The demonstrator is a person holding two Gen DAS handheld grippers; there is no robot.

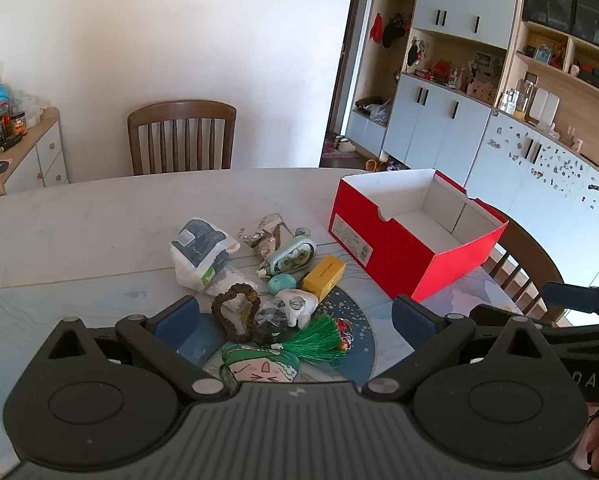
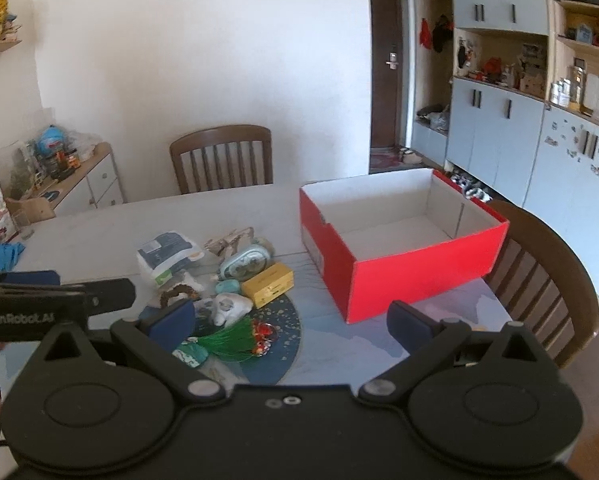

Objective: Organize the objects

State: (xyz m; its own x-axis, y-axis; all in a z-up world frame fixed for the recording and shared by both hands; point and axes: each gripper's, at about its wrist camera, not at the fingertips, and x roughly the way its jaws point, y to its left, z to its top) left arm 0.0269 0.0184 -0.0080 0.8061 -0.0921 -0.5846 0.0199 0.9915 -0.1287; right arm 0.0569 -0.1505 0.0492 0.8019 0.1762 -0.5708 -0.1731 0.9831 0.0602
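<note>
Left tongs (image 1: 295, 316) hide the clutter's near edge (partly).

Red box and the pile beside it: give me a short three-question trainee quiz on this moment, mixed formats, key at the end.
1. True or false: the red box already holds some of the small items.
2. Multiple choice: the yellow box lies A) inside the red box, B) on the table in the pile, C) between the left gripper fingers.
3. Fill in: both the left gripper and the right gripper have fingers spread ____, holding nothing.

Key: 1 false, its white inside shows bare; 2 B; 3 open.
</note>
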